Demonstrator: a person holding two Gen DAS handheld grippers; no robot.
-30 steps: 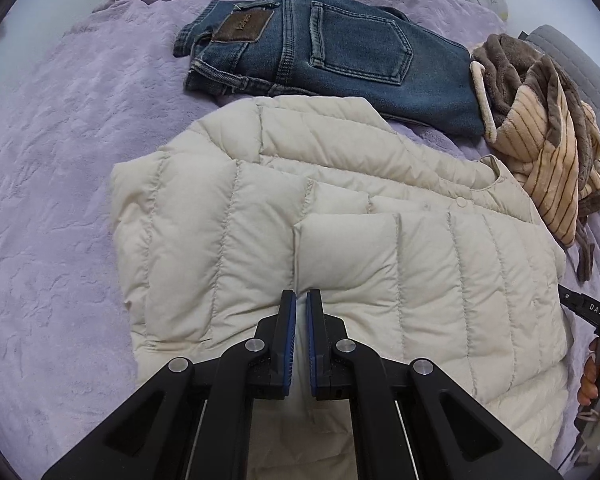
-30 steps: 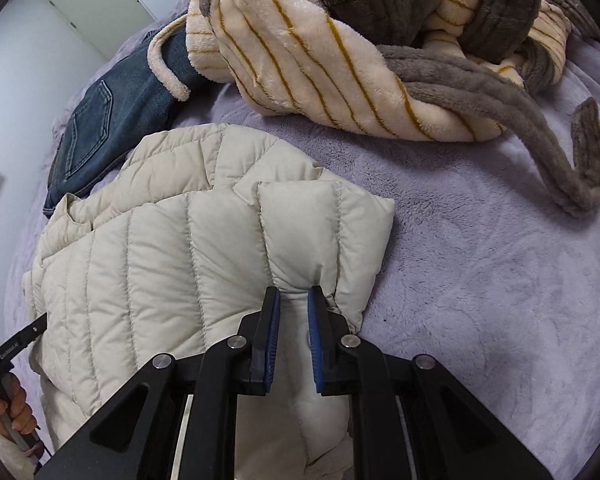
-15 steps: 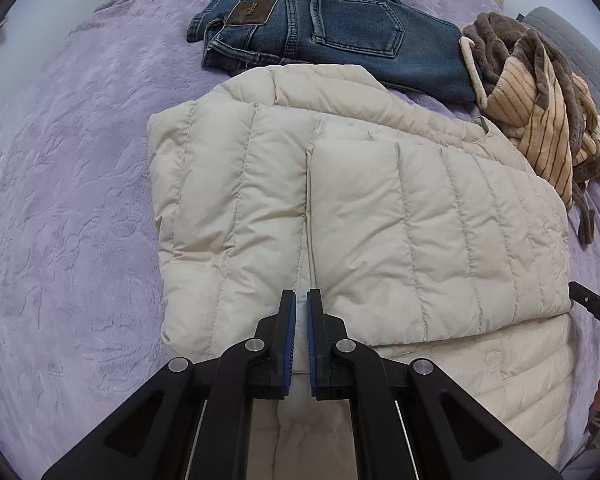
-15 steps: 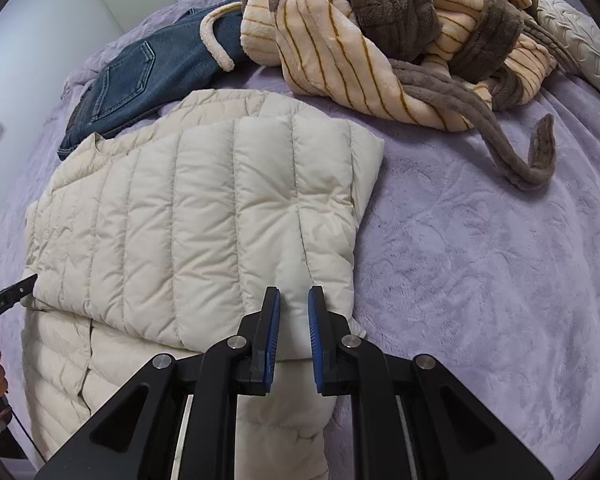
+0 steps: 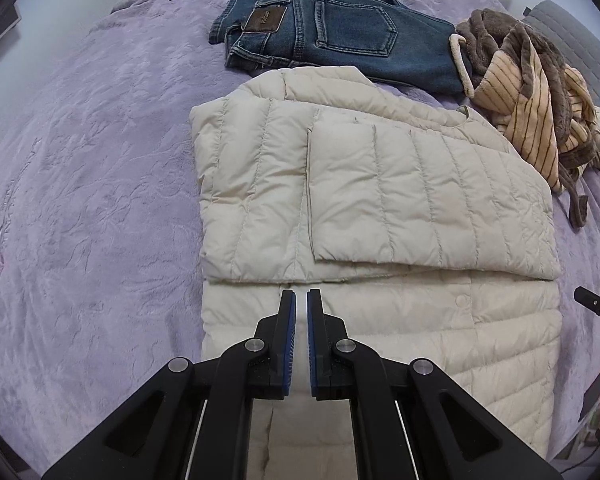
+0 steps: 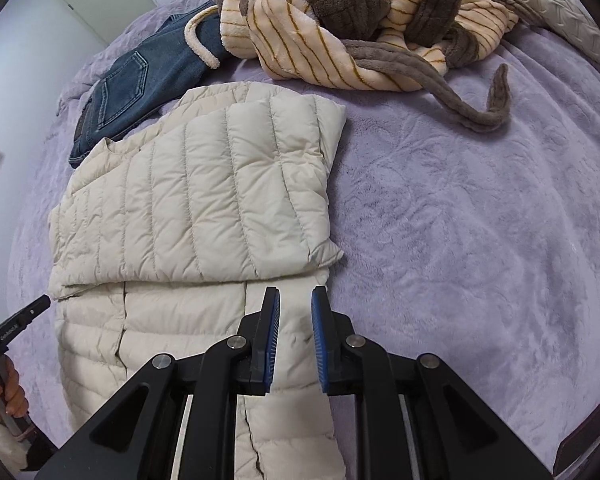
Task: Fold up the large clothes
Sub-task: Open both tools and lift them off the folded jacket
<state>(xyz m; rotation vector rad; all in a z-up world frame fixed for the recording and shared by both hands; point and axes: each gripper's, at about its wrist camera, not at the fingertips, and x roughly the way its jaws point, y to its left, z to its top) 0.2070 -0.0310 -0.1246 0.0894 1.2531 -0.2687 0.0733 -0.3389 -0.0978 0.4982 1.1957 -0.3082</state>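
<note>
A cream quilted puffer jacket [image 5: 380,208] lies on the purple bed cover, its upper part and sleeves folded in over the body. It also shows in the right wrist view [image 6: 204,200]. My left gripper [image 5: 301,298] hangs over the jacket's lower left part, jaws nearly closed, with nothing visibly between them. My right gripper [image 6: 294,294] is over the jacket's lower right edge, jaws slightly apart and empty. The right gripper's tip [image 5: 592,300] shows at the right edge of the left wrist view.
Folded blue jeans [image 5: 340,32] lie beyond the jacket. A striped beige and brown fleece robe [image 6: 360,12] is piled at the far right, its belt trailing on the purple bed cover [image 6: 480,220]. A grey pillow [image 6: 560,8] lies behind it.
Both grippers have pulled back toward the jacket's lower hem, away from the fold. The right jaws have opened a little. The folded upper part now lies flat.
</note>
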